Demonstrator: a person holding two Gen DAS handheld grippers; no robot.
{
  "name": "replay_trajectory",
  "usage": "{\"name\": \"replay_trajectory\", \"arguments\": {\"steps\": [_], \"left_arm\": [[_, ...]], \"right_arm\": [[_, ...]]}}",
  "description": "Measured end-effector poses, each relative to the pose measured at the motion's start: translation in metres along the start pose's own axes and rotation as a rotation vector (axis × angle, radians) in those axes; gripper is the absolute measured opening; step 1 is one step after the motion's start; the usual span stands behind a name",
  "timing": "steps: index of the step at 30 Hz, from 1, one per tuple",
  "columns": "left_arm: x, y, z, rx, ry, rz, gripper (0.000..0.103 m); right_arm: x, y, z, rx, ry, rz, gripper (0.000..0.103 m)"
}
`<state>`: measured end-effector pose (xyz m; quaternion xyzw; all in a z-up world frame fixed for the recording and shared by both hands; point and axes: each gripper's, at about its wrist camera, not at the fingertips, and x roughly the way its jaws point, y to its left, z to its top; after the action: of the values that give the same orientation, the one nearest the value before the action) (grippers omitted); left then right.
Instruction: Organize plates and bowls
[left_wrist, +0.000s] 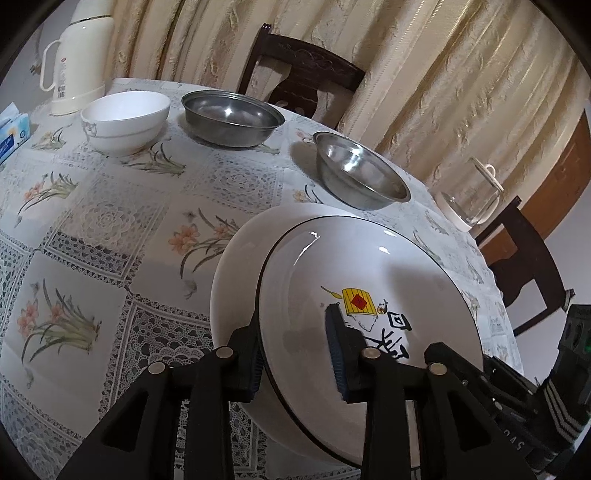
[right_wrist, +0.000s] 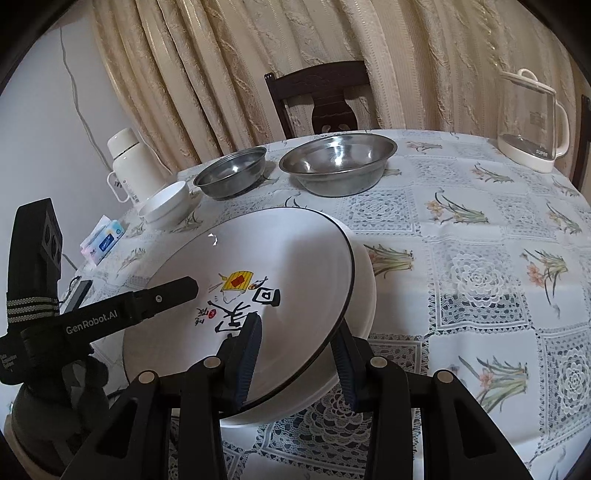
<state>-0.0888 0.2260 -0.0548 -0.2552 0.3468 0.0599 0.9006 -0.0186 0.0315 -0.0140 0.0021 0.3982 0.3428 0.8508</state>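
A white plate with a black rim and a painted centre (left_wrist: 369, 258) (right_wrist: 277, 251) lies tilted over a plain white plate (left_wrist: 236, 266) (right_wrist: 364, 288) at the near edge of the table. My left gripper (left_wrist: 295, 354) is shut on its rim, one pad inside the dish and one under the edge. My right gripper (right_wrist: 295, 362) grips the opposite rim the same way. The left gripper's upper finger (right_wrist: 177, 291) rests on the plate's face. Farther back stand a white bowl (left_wrist: 125, 118) (right_wrist: 166, 206) and two steel bowls (left_wrist: 232, 118) (left_wrist: 362, 173) (right_wrist: 231, 173) (right_wrist: 336, 162).
A flowered lace tablecloth (right_wrist: 480, 280) covers the round table. A glass kettle (left_wrist: 469, 199) (right_wrist: 528, 122) stands at the far right, a cream thermos (left_wrist: 77, 55) (right_wrist: 127, 166) and a tissue pack (right_wrist: 103, 243) at the left. Dark chairs (left_wrist: 303, 74) (right_wrist: 321, 96) stand against the curtain.
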Motion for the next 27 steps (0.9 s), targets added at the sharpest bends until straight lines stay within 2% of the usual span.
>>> {"name": "replay_trajectory", "arguments": {"steps": [6, 20, 27], "left_arm": [[0.001, 0.002, 0.002, -0.017, 0.002, -0.029, 0.045], [0.001, 0.008, 0.007, -0.043, -0.001, -0.061, 0.046], [0.002, 0.007, 0.009, -0.039, 0.0, -0.06, 0.048]], "right_arm": [[0.001, -0.001, -0.001, 0.011, -0.005, 0.009, 0.041], [-0.002, -0.014, 0.0, 0.113, -0.012, 0.081, 0.041], [-0.003, -0.032, 0.002, 0.235, -0.004, 0.17, 0.041]]}}
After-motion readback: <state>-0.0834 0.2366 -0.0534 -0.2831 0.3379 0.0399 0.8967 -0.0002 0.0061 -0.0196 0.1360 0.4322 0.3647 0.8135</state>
